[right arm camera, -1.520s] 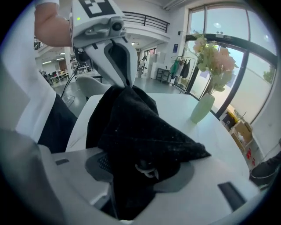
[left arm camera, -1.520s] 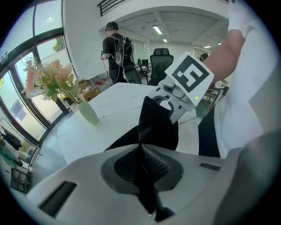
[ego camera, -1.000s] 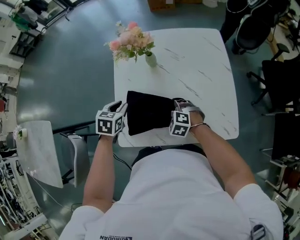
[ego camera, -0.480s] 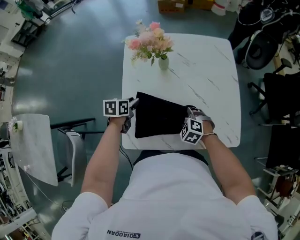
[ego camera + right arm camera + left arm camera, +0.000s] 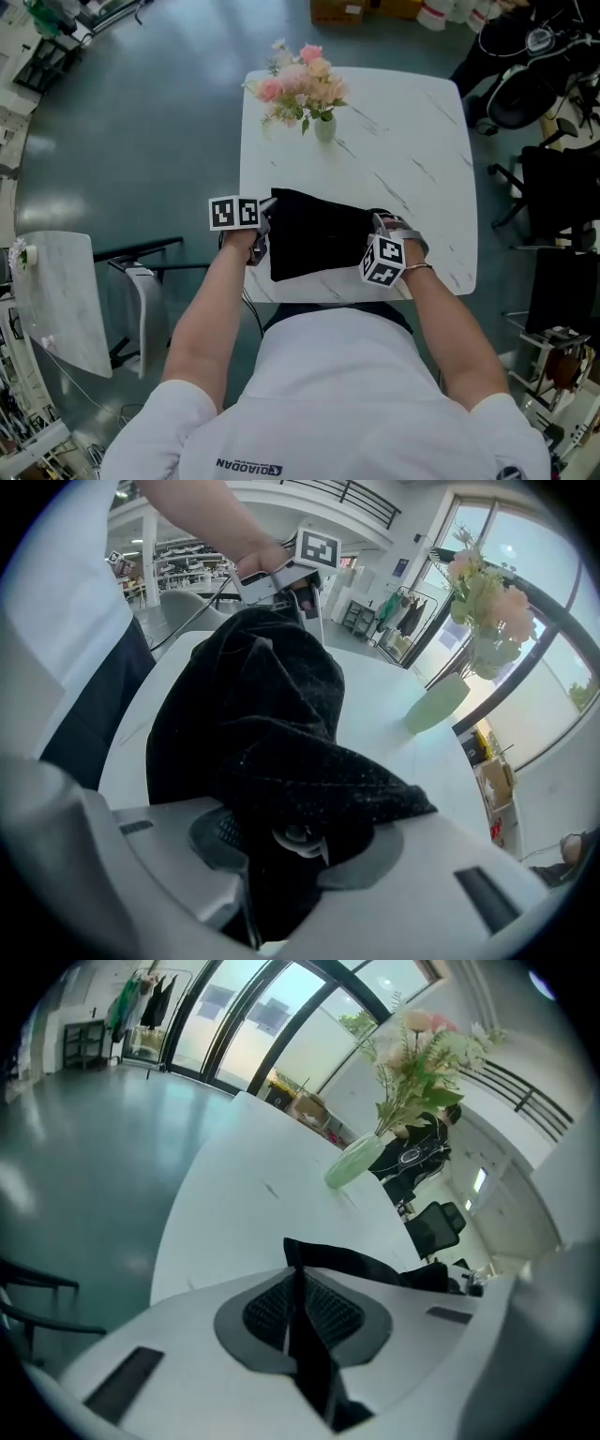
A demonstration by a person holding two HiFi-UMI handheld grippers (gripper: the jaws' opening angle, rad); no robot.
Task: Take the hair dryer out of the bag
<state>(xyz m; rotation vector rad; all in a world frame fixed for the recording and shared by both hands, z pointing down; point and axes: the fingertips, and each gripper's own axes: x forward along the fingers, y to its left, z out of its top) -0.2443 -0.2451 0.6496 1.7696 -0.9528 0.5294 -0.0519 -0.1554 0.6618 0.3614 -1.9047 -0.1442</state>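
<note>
A black cloth bag (image 5: 314,246) lies near the front edge of the white marble table (image 5: 412,141). The hair dryer itself is hidden. In the right gripper view a small pale round part (image 5: 298,837) peeks out of the bag's dark folds (image 5: 253,724); what it is I cannot tell. My left gripper (image 5: 266,218) is at the bag's far left corner. Its jaws have just been closing and now pinch a thin edge of the bag's fabric (image 5: 323,1258) in my left gripper (image 5: 302,1314). My right gripper (image 5: 378,226) (image 5: 291,844) grips a thick bunch of the bag at its right end.
A pale green vase (image 5: 324,127) (image 5: 356,1162) (image 5: 436,703) of pink flowers (image 5: 302,82) stands on the far left part of the table. A chair (image 5: 141,295) and a second white table (image 5: 56,300) are on the floor to the left, office chairs (image 5: 525,84) to the right.
The left gripper has come down, rolled over, and moved from beside the bag onto its left corner, closing on the fabric. The right gripper has kept its hold in place.
</note>
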